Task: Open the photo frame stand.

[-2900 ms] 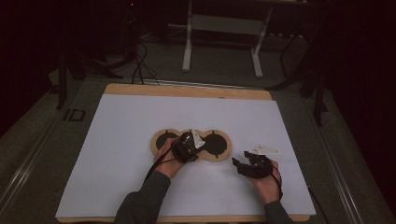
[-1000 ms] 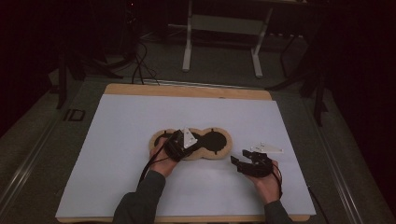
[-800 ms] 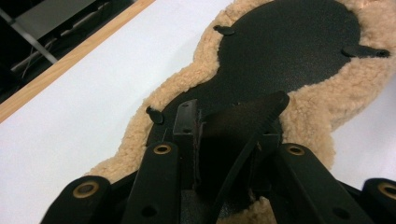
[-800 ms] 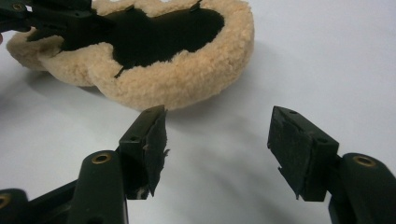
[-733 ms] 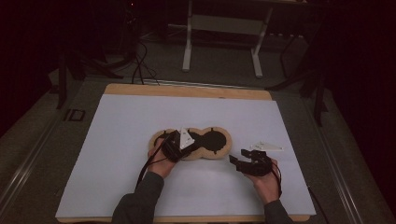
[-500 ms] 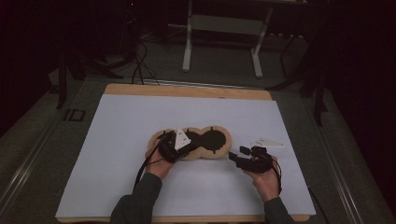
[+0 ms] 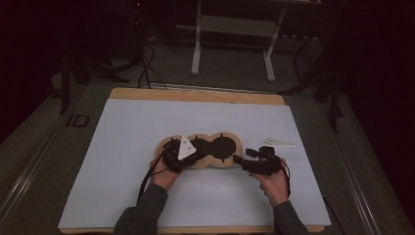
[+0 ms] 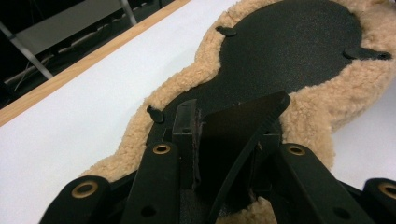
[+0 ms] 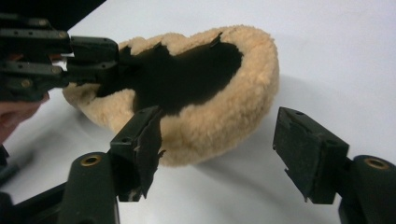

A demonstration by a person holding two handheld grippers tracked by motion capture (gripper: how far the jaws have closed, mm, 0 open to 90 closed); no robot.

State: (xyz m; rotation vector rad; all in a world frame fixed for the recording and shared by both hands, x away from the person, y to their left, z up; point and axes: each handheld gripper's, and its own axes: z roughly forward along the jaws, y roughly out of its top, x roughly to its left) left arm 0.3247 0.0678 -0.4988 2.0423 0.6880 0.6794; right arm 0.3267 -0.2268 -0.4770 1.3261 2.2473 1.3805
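Fleece pad (image 7: 204, 152) between both grippers

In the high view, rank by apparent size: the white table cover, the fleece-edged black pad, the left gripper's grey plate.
1. white table cover, largest by far.
2. fleece-edged black pad, part hidden by the left gripper.
3. grey plate, smallest.

Both grippers are all black, chunky linkage arms with brass-ringed pivot holes and blocky rectangular pads on the jaws. The left gripper (image 7: 178, 155) has a light grey three-cornered plate (image 7: 185, 147) on top and a black cable (image 7: 147, 178) trailing off it. The right gripper (image 7: 238, 159) has a plate too. The person's wearing dark grey sleeves (image 7: 142, 215).
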